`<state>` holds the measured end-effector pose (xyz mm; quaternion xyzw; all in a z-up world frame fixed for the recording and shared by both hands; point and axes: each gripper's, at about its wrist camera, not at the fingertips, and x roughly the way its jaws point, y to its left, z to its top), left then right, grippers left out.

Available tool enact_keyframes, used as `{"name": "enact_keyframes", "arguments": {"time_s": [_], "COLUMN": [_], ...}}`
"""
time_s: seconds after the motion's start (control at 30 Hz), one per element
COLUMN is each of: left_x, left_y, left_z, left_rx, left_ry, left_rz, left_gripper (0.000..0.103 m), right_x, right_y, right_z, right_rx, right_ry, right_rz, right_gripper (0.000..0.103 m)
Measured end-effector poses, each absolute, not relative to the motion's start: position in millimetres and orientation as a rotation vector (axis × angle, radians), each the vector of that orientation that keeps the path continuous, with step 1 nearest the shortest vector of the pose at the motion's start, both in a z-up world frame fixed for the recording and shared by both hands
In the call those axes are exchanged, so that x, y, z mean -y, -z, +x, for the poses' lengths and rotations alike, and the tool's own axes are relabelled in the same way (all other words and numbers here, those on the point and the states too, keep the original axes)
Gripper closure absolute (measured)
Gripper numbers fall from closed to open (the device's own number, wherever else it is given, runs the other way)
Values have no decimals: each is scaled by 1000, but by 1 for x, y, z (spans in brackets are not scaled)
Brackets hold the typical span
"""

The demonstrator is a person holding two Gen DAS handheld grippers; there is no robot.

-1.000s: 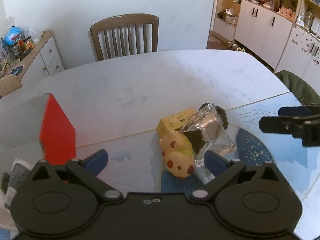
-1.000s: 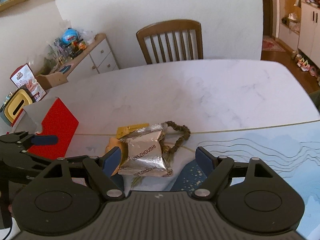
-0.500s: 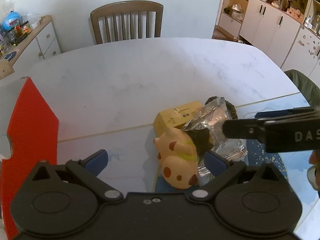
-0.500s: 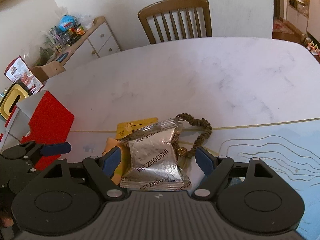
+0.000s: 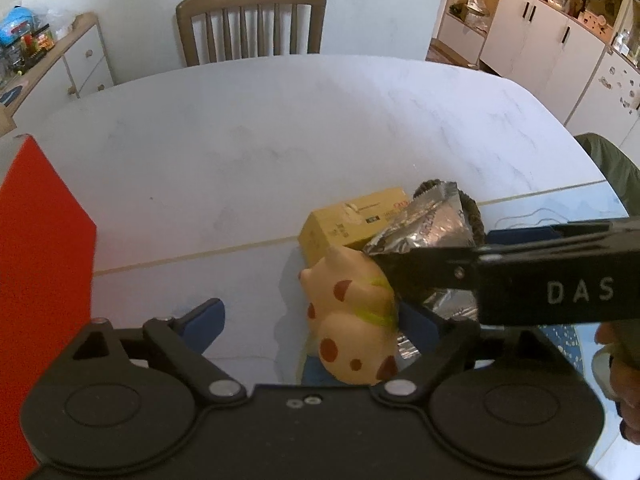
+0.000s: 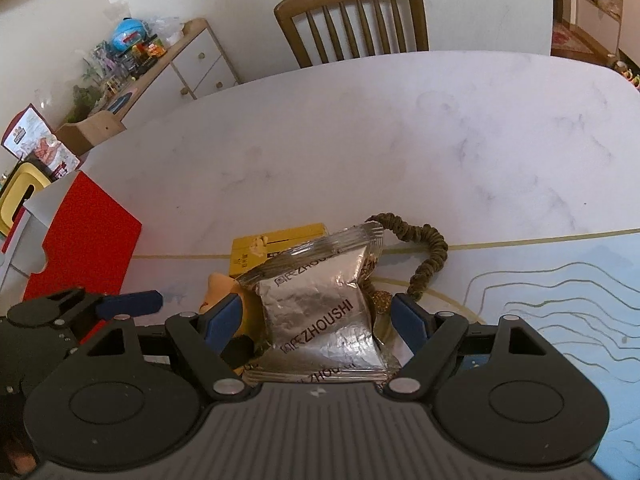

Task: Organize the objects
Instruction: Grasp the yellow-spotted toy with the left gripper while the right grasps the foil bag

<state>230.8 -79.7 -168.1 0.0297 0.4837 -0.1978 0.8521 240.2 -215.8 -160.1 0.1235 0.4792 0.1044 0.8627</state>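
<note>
A small pile lies near the table's front. A yellow toy with red spots [image 5: 352, 320] lies between the fingers of my open left gripper [image 5: 312, 324], close to the right finger. Behind it are a yellow box [image 5: 348, 220] and a silver snack packet [image 5: 428, 220]. In the right wrist view the silver packet [image 6: 320, 312] sits between the fingers of my open right gripper [image 6: 318, 316], almost filling the gap. A brown hair scrunchie [image 6: 424, 256] curls behind the packet. The right gripper's black finger [image 5: 432, 276] crosses the left wrist view over the packet.
A red and white box [image 6: 80, 240] stands at the table's left. A blue patterned mat [image 6: 560, 300] covers the near right of the white marble table [image 6: 360, 140]. A wooden chair [image 6: 352, 16] stands at the far side, and a cluttered sideboard [image 6: 160, 60] at far left.
Both grippers have moved in and down over the pile. The right one now straddles the silver packet, and the left one has the spotted toy between its fingers. Both stayed open.
</note>
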Motion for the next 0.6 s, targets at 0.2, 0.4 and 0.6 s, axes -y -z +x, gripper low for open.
{"name": "enact_keyframes", "arguments": {"time_s": [0.2,0.4,0.6], "left_x": [84,87,92], "left_y": [170,170,166], "left_z": [232,232,229], "left_rx": [-1021,-1032,-1032], "left_ry": [441,463,494], "left_rz": [60,50,56], "left_gripper": [22,39,57], "right_x": [214,216,216], "right_y": [163,164,163], "right_z": [242,242,240], "right_rx": [-1003,-1006,-1003], "right_ry": [-224,-208,-204], "right_rz": [267,270,264], "right_gripper": [24,36,44]}}
